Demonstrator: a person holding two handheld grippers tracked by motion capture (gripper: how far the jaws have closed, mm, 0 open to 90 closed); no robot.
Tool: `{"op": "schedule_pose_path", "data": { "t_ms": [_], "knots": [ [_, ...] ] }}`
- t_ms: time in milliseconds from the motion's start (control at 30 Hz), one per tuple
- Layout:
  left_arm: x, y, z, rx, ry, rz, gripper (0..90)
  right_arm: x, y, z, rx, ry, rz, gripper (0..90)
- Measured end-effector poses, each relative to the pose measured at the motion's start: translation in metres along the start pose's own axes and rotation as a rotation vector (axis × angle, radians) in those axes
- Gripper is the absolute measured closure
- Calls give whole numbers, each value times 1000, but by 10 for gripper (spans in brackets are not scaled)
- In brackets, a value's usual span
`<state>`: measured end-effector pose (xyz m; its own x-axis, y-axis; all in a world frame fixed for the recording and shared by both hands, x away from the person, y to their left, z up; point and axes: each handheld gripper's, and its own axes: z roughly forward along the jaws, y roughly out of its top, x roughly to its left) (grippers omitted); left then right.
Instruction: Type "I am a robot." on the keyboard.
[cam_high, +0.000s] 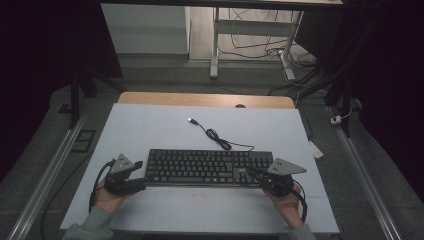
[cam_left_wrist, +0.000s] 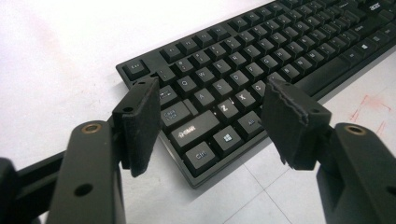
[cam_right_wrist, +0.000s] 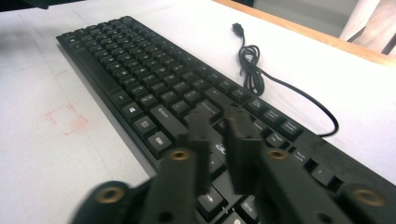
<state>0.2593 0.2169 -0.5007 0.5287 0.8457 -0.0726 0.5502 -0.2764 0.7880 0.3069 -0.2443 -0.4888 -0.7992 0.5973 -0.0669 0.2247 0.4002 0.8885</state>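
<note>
High view: two hand-held grippers frame a black keyboard (cam_high: 210, 167) lying lengthwise across the lower middle of a white table mat (cam_high: 150, 125). At lower left, the left gripper (cam_high: 141, 175) sits at the keyboard's left end; at lower right, the right gripper (cam_high: 251, 173) reaches over its right end. Beyond the keyboard, toward the centre of the frame, its cable (cam_high: 220, 140) runs in a loose coil to a USB plug (cam_high: 191, 120). At the top edge of the mat, a wooden table edge (cam_high: 205, 99) is exposed.

Left gripper view: the left gripper (cam_left_wrist: 212, 123) holds its jaws apart, straddling the keyboard's (cam_left_wrist: 261, 65) near corner. The left pad (cam_left_wrist: 140, 123) stands beside the end edge; the right pad (cam_left_wrist: 292, 121) hangs over the front edge near the bottom-row keys. Neither pad can be seen to press on the casing. A faint red mark (cam_left_wrist: 371, 109) lies on the mat at right.

Right gripper view: the right gripper (cam_right_wrist: 219, 135), blurred, has its jaws drawn nearly together above the keys at the keyboard's (cam_right_wrist: 154, 79) near end, with nothing seen clamped between them. The cable (cam_right_wrist: 254, 70) lies at upper right.

Judgement: the step in hand appears to be taking hold of the keyboard at both ends, and no firm grip is yet made. The next move likely calls for the left jaws to narrow onto the corner, and for the right jaws to reopen and seat over the casing edge, so that both ends lift or slide evenly without dragging the cable.
</note>
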Motion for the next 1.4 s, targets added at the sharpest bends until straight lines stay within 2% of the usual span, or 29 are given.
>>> {"op": "schedule_pose_path", "data": {
  "t_ms": [167,500,933,1400],
  "knots": [
    [-1,0,3,10,0,9,389,2,3,6,-1,-3,7,896],
    [-1,1,7,14,18,12,380,10,14,30,4,13,10,896],
    [-3,1,11,25,26,30,378,19,29,61,9,53,20,897],
    [-5,1,14,26,30,49,455,31,40,84,32,105,5,896]
  ]
}}
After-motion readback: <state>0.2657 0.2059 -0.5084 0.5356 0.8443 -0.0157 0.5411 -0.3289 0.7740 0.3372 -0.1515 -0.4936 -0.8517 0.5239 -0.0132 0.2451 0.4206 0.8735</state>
